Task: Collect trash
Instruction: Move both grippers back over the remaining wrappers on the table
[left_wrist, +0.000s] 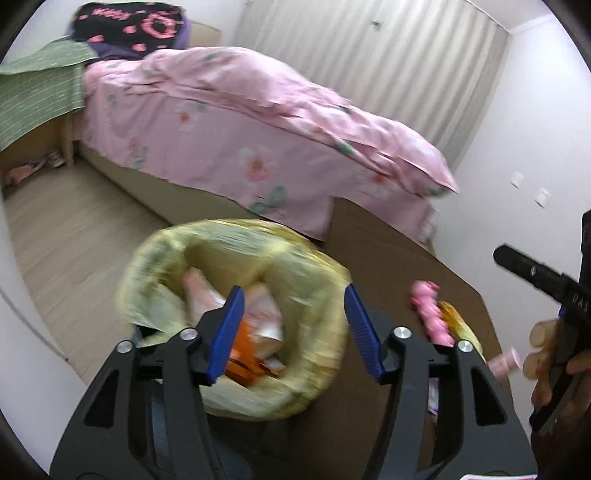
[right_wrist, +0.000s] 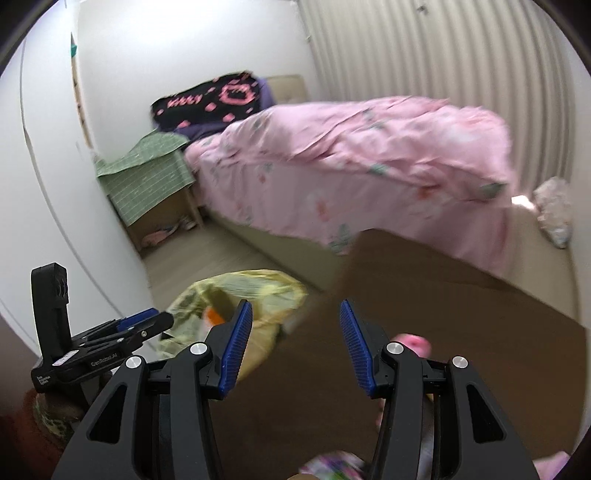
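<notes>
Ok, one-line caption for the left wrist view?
Open left tool above yellow-lined trash bin beside pink-quilted bed.

left gripper (left_wrist: 293, 325): black frame, ribbed blue pads, silver screws | right gripper (right_wrist: 295, 339): same black frame, blue pads, silver screws | left gripper's side: white lettering, white label | sleeve (right_wrist: 33, 435): dark red, patterned cuff

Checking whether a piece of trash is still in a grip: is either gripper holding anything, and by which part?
Nothing is held. The left gripper is open above the yellow trash bag, and the right gripper is open over the brown surface.
</notes>
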